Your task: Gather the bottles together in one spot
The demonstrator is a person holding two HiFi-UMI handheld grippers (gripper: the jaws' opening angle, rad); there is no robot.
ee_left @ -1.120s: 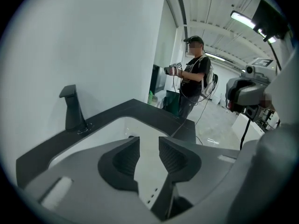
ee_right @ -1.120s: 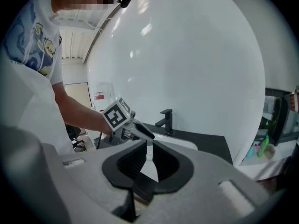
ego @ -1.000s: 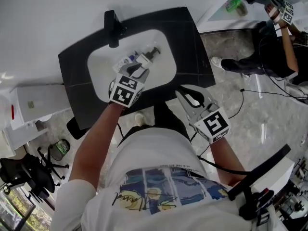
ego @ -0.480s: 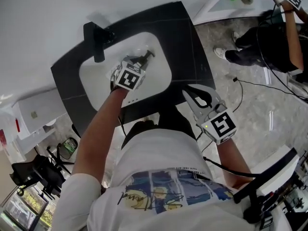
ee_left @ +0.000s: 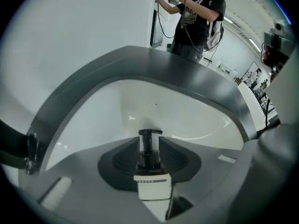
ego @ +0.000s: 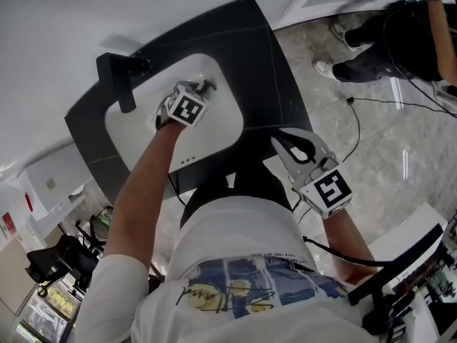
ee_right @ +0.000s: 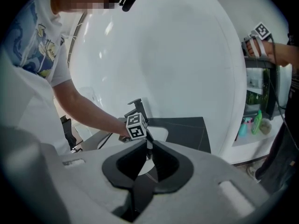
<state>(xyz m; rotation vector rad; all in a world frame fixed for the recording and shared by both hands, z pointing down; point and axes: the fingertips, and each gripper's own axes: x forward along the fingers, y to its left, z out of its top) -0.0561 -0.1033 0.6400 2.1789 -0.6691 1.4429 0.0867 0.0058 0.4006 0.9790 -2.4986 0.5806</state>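
A brown pump bottle (ee_left: 152, 183) with a white label and black pump head stands between the jaws of my left gripper (ee_left: 149, 160), which is shut on its body; the jaws have just eased open slightly, still around the bottle. In the head view that gripper (ego: 196, 91) points steeply down into the white sink (ego: 128, 131), with the pump head (ego: 207, 86) showing past the marker cube. My right gripper (ego: 283, 140) hovers at the counter's front edge, shut and empty; its closed jaws (ee_right: 149, 148) point toward the sink.
A black faucet (ego: 118, 77) stands at the sink's back left on the dark counter (ego: 264, 70). Another person (ego: 400, 41) stands at the top right, with cables on the floor. A shelf with bottles (ee_right: 250, 120) is on the right. A white cabinet (ego: 50, 184) stands at the left.
My left gripper has sunk deeper into the sink with the pump bottle and tipped more steeply down. The right gripper has drifted a little along the counter's front edge.
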